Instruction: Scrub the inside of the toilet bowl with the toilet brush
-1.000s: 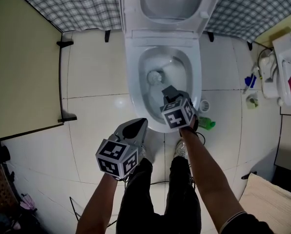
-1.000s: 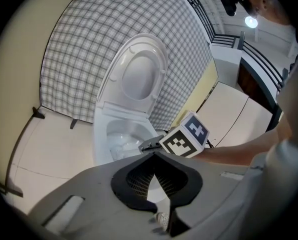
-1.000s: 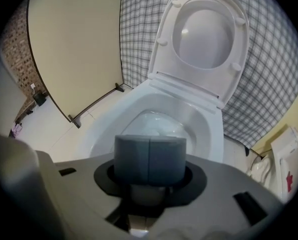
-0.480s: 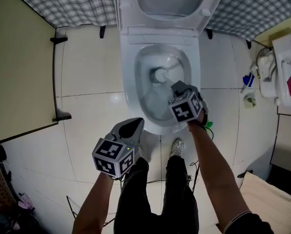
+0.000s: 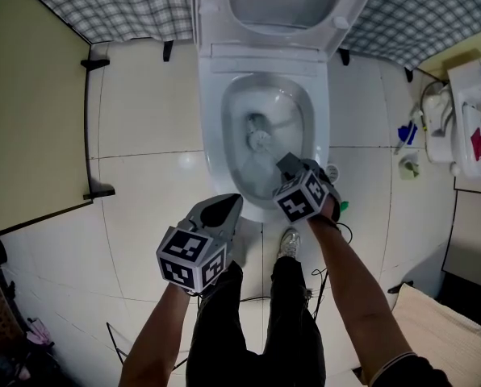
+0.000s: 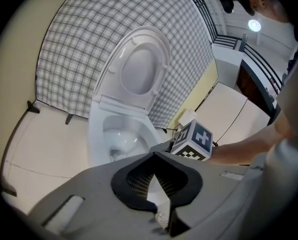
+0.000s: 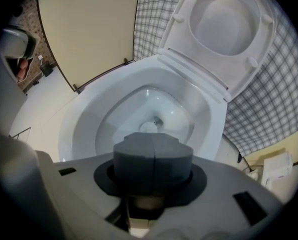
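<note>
The white toilet bowl (image 5: 212, 135) stands open with its lid up; in the right gripper view its rim (image 7: 79, 124) fills the middle. The toilet brush head (image 5: 259, 140) sits low inside the bowl, near the drain, and shows as a pale round tuft (image 7: 149, 127) just beyond the jaws. My right gripper (image 5: 282, 166) hangs over the bowl's near right rim, pointing steeply down, shut on the brush handle (image 7: 153, 154). My left gripper (image 5: 228, 202) is held off the bowl's near left side, jaws together (image 6: 156, 184) with nothing in them.
A green item (image 5: 343, 205) and a small white round holder (image 5: 335, 172) lie by the toilet's right foot. White fixtures (image 5: 466, 127) crowd the right wall. A beige partition (image 5: 31, 103) stands to the left. The person's legs and shoe (image 5: 290, 242) are below.
The right gripper swung right, then came back nearer and lower. The brush head slid from the bowl's far part towards the near side. The left gripper has barely moved.
</note>
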`<act>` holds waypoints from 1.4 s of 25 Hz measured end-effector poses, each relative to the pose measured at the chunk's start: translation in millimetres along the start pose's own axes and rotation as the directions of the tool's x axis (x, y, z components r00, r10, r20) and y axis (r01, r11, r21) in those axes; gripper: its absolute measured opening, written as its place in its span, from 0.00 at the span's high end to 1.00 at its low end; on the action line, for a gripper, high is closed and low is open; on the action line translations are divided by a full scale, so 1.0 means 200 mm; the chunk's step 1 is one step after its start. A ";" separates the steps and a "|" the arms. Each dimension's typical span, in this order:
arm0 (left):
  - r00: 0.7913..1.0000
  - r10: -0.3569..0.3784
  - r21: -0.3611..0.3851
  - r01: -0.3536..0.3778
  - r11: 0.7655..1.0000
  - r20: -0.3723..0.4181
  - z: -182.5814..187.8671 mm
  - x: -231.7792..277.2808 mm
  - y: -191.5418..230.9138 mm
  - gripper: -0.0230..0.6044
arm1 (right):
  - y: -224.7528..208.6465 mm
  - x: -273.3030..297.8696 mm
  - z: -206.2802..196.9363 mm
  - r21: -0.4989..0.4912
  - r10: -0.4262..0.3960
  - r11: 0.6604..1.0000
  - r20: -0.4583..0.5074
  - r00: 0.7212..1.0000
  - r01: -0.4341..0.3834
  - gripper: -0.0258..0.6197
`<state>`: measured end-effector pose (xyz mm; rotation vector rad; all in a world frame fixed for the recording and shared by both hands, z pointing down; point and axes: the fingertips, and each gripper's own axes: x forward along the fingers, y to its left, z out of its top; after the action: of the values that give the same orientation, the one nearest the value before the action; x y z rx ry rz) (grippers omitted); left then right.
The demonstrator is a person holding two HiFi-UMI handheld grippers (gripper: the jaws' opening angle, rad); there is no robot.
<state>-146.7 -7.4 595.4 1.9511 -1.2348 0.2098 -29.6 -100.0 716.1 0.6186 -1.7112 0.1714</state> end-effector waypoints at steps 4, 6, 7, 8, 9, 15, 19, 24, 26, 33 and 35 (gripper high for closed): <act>1.000 0.001 -0.004 -0.001 1.000 0.008 0.00 -0.01 0.01 0.95 | 0.06 0.03 0.02 0.042 0.025 0.999 0.008 1.000 -0.025 0.70; 1.000 0.008 -0.007 -0.008 1.000 0.006 -0.01 -0.02 0.02 0.95 | 0.07 0.06 0.05 0.077 0.030 0.997 0.017 0.999 -0.031 0.70; 1.000 0.011 -0.007 -0.011 1.000 0.006 -0.01 -0.02 0.03 0.95 | 0.07 0.07 0.08 0.093 0.031 0.995 0.025 0.999 -0.033 0.71; 1.000 0.014 -0.008 -0.014 1.000 0.005 -0.01 -0.03 0.03 0.95 | 0.07 0.07 0.11 0.107 0.030 0.994 0.034 0.999 -0.034 0.71; 1.000 0.018 -0.009 -0.017 1.000 0.005 -0.02 -0.03 0.04 0.95 | 0.06 0.07 0.13 0.119 0.029 0.992 0.042 0.999 -0.034 0.71; 0.999 0.045 -0.014 -0.045 0.999 0.007 -0.01 -0.05 0.10 0.95 | -0.06 0.03 0.24 0.244 0.018 0.968 0.131 0.991 -0.050 0.71; 0.998 0.051 -0.010 -0.051 0.999 0.024 0.04 -0.03 0.08 0.95 | -0.12 -0.07 0.18 0.305 0.031 0.949 0.152 0.988 -0.077 0.71; 0.997 0.058 0.018 -0.059 0.998 0.051 0.16 0.02 -0.01 0.95 | -0.17 -0.28 0.11 0.313 0.028 0.945 0.215 0.976 -0.096 0.71; 0.996 0.061 0.029 -0.063 0.998 0.063 0.22 0.04 -0.06 0.95 | -0.20 -0.38 0.08 0.330 0.027 0.938 0.247 0.969 -0.110 0.71; 0.994 0.068 0.088 -0.075 0.993 0.080 0.37 0.11 -0.21 0.95 | -0.32 -0.71 0.00 0.369 0.024 0.914 0.369 0.929 -0.170 0.71; 0.994 0.065 0.093 -0.073 0.993 0.089 0.38 0.11 -0.25 0.95 | -0.35 -0.77 0.00 0.368 0.025 0.911 0.399 0.917 -0.185 0.71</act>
<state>-114.4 -66.7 529.3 2.0195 -1.3726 0.2263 21.4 -111.2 555.4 0.9060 -2.1181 0.5168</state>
